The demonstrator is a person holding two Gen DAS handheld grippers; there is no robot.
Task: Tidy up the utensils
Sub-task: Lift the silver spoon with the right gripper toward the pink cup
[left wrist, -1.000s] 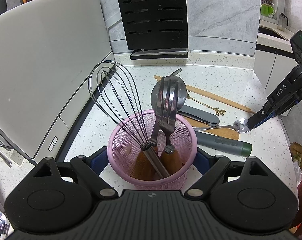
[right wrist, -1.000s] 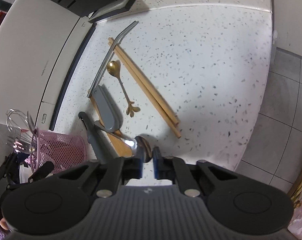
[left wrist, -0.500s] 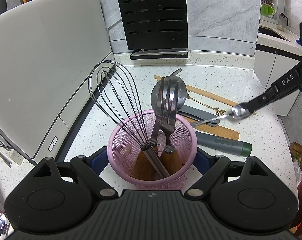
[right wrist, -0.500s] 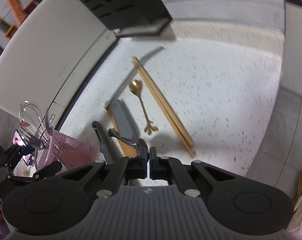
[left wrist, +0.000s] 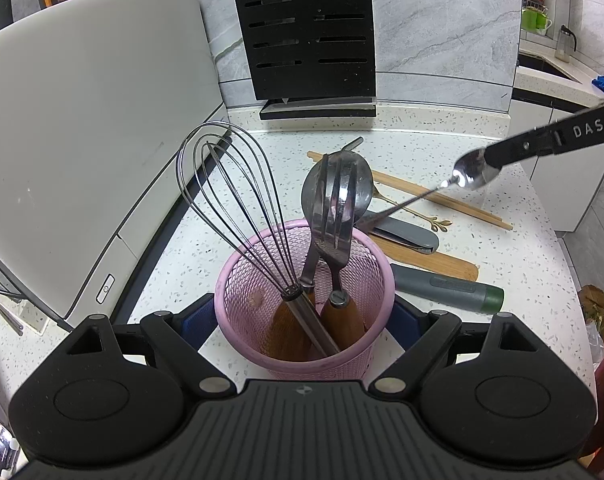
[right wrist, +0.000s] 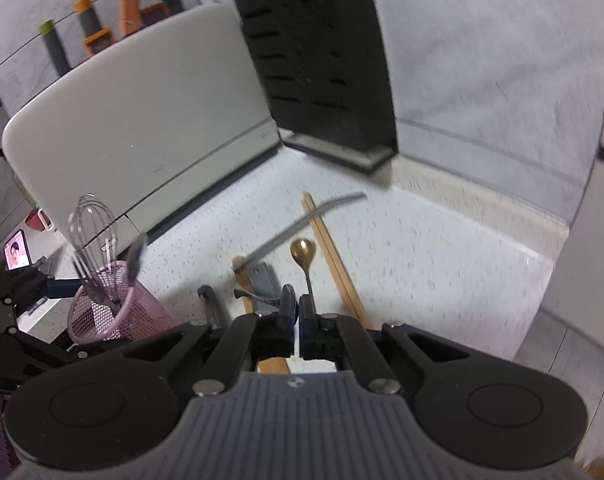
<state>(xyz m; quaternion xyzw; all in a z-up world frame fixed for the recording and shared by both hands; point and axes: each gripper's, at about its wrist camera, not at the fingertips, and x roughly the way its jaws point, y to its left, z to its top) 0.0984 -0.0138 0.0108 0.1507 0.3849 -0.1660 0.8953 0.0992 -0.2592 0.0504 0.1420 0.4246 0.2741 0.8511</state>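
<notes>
A pink mesh utensil cup point(left wrist: 304, 360) stands between the blue-padded fingers of my left gripper point(left wrist: 304, 320), which is shut on it. It holds a whisk point(left wrist: 230, 200), a fork point(left wrist: 336, 216) and a large spoon. My right gripper point(right wrist: 295, 310) is shut on the bowl of a small silver spoon point(left wrist: 470, 172), held in the air to the right of the cup with its handle pointing down-left. The cup also shows in the right wrist view point(right wrist: 114, 312).
On the speckled counter point(left wrist: 522, 240) lie wooden chopsticks point(left wrist: 422, 192), a gold spoon point(right wrist: 304, 256), a grey-handled tool point(left wrist: 406, 234), a wooden spatula point(left wrist: 434, 260) and a grey-green cylinder point(left wrist: 446, 288). A black knife block point(left wrist: 306, 32) stands behind, a white appliance point(left wrist: 82, 120) at left.
My right gripper has lifted the silver spoon off the counter, up and to the right. The left gripper and cup have not moved.
</notes>
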